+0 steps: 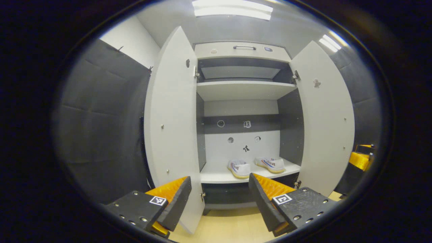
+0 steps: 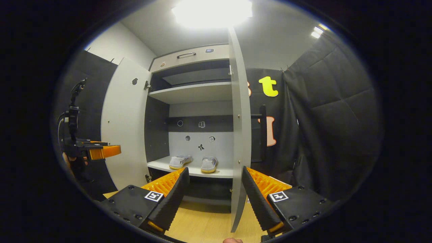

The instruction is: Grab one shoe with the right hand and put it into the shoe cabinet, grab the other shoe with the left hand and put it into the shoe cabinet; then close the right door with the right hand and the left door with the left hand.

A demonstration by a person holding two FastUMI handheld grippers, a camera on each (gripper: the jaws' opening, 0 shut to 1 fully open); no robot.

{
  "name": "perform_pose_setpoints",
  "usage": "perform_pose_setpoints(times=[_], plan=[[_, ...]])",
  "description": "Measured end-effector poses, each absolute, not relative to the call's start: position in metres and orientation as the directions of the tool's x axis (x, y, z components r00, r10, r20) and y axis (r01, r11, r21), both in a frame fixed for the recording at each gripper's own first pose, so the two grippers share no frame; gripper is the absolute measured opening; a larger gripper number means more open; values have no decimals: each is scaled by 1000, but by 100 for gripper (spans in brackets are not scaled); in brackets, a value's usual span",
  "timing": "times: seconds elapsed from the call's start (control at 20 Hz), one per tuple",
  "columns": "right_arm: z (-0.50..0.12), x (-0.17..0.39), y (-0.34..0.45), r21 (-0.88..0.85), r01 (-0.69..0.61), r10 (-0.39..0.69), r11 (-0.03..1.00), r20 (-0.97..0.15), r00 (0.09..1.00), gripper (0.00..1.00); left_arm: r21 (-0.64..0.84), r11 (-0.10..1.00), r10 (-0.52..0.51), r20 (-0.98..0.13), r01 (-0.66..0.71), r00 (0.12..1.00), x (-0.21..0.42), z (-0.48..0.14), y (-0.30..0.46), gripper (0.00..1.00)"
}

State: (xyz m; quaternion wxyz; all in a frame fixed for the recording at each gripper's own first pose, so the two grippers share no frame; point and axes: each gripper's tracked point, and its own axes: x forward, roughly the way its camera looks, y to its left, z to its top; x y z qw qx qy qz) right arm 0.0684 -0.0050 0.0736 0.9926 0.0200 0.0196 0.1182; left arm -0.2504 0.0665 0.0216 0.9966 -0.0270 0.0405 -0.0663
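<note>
Two white shoes sit side by side on the lower shelf of the grey shoe cabinet (image 1: 243,90): one (image 1: 239,168) on the left, the other (image 1: 270,164) on the right. In the right gripper view they are the left shoe (image 2: 180,161) and the right shoe (image 2: 209,164). Both doors stand wide open: the left door (image 1: 172,128) and the right door (image 1: 325,118). My left gripper (image 1: 219,202) is open and holds nothing, back from the shelf. My right gripper (image 2: 214,199) is open too. The right door's edge (image 2: 239,135) shows between its fingers, close to the right one.
A light wooden floor (image 1: 229,226) runs in front of the cabinet. Black padded cloth walls (image 1: 101,128) flank it on both sides. The upper shelf (image 1: 243,90) is bare. A hand holds the left gripper (image 2: 98,152) off to the left in the right gripper view.
</note>
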Motion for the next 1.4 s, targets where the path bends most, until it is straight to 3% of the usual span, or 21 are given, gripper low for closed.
perform_pose_setpoints(times=[0.3, 0.35, 0.95, 1.4], plan=[[82, 68, -30, 36, -145, 146, 989, -31, 989, 98, -35, 992, -120, -73, 118, 990, -275, 22, 96, 100], [84, 69, -40, 24, -120, 120, 993, -32, 992, 98, -39, 992, -122, -73, 119, 990, -276, 21, 99, 97], [120, 100, -145, -106, 227, -226, 968, 24, 974, 98, -83, 996, -32, -86, 25, 996, -284, 11, 153, 100], [106, 130, -140, -50, 275, -277, 960, -39, 960, 95, -66, 995, 72, -92, -78, 993, -291, 7, 212, 100]])
